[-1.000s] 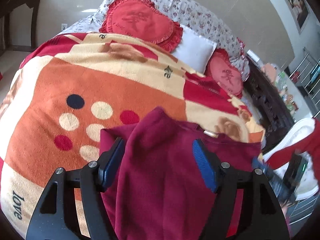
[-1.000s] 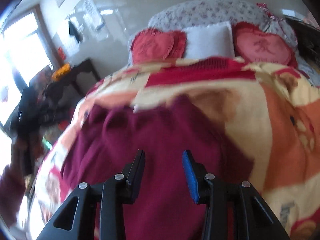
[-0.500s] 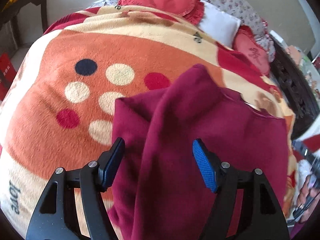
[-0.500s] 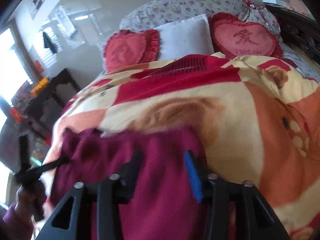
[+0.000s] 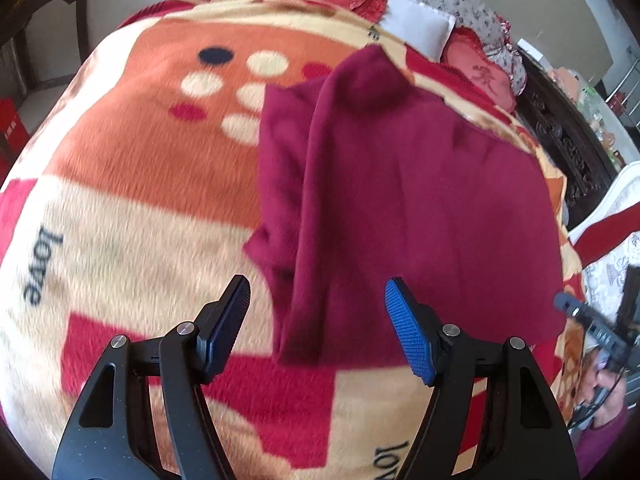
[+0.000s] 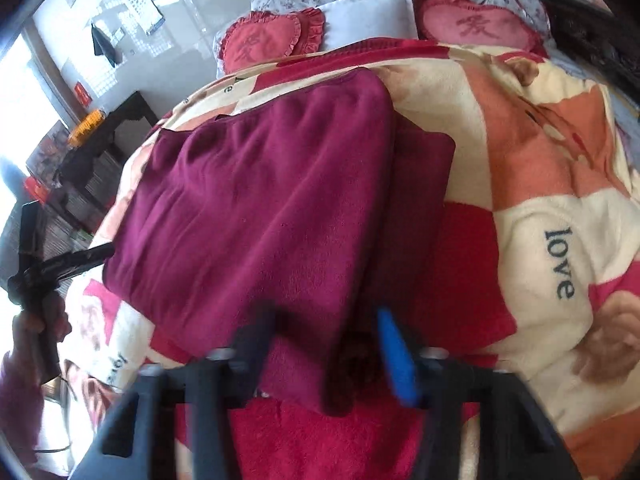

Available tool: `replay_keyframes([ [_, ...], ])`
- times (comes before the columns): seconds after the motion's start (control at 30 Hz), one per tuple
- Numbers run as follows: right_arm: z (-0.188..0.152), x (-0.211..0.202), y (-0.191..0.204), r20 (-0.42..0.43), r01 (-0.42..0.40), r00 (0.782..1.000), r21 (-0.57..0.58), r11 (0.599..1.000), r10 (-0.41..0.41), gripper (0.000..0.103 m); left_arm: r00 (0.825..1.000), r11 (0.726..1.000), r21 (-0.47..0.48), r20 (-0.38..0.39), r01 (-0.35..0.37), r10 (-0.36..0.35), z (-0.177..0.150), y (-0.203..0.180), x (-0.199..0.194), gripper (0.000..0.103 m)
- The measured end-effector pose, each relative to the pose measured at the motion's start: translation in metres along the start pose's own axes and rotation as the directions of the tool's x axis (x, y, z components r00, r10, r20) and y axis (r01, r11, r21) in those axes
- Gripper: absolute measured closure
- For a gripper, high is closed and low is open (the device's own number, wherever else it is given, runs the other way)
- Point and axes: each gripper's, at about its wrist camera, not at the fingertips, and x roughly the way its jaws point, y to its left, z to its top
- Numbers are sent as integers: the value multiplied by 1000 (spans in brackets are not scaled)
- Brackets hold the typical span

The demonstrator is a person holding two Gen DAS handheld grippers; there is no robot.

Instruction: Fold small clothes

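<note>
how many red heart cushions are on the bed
2: one heart cushion left of the white pillow, the other heart cushion right of it, both at the bed's head. More may be hidden.

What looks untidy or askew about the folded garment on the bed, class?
The maroon garment lies folded on the blanket, but its layers do not line up: a lower layer sticks out past the top fold's edge, which runs at a slant.

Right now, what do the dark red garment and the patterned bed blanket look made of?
Dark red garment: looks like soft knit or fleece; matte, slightly fuzzy, drapes in loose folds. Could be brushed cotton.
Patterned orange, cream and red blanket: plush fleece, probably synthetic; visible brushed pile, printed "love" lettering.
</note>
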Motion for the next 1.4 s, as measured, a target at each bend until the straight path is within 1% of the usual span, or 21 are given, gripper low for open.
replay_keyframes([
  [0.03,1,-5,-1,10,-2,1000,2,1000,2,97,1000,1000,-3,-1,-2,2,-2,0,0,32],
  [0.07,1,-11,-2,20,-6,1000,1,1000,6,97,1000,1000,-4,0,-5,5,-6,2,-1,32],
  [0.13,-1,-21,-1,27,28,999,-30,999,-28,97,1000,1000,-1,7,-13,13,-12,5,0,32],
  [0.27,-12,-3,-5,-43,68,997,-23,997,-69,97,1000,1000,-19,-18,-14,14,-21,15,6,32],
  [0.3,-13,-3,-5,-44,70,996,-26,997,-71,97,1000,1000,-23,-14,-10,9,-23,16,5,32],
  [0.4,-7,-16,-1,-20,75,997,-7,997,-75,97,1000,1000,-20,-4,-15,15,-22,17,-1,32],
  [0.43,-5,-23,1,3,97,995,1,995,-97,96,1000,1000,-11,2,-18,18,-22,16,-2,32],
  [0.47,-3,-31,3,32,118,993,5,993,-118,90,1000,1000,-3,6,-21,21,-22,15,-3,32],
  [0.5,1,-38,8,58,108,992,3,994,-108,85,1000,1000,4,11,-26,26,-22,14,-3,32],
  [0.53,3,-41,13,64,87,994,-1,996,-86,81,999,999,10,15,-32,32,-22,13,-3,32],
  [0.57,7,-42,21,63,54,997,-10,998,-54,73,999,999,13,17,-36,36,-23,13,-2,32],
  [0.6,10,-40,30,60,33,998,-22,999,-32,71,999,999,12,18,-37,37,-24,14,-1,32],
  [0.67,17,-31,50,46,4,999,-67,998,-1,71,999,999,2,17,-35,35,-25,14,1,32],
  [0.77,24,-6,88,14,-32,999,-160,987,34,71,999,1000,-10,17,-30,30,-25,16,3,32],
  [0.93,30,47,141,-51,-97,995,-263,960,87,71,1000,1000,-11,16,-17,18,-25,21,5,32],
  [1.0,30,67,155,-71,-105,994,-291,951,88,71,1000,1000,-14,17,-9,10,-24,22,6,32],
  [1.1,28,99,172,-127,-120,988,-314,942,84,71,1000,1000,-14,19,-2,2,-25,27,6,32],
  [1.2,31,112,189,-146,-148,984,-332,932,104,71,1000,1000,-16,24,8,-7,-28,33,3,32],
  [1.3,43,118,205,-162,-189,977,-359,914,138,71,999,999,-24,26,22,-22,-31,39,1,32],
  [1.4,68,122,215,-128,-184,981,-360,915,147,71,999,999,-33,31,37,-36,-33,43,1,32],
])
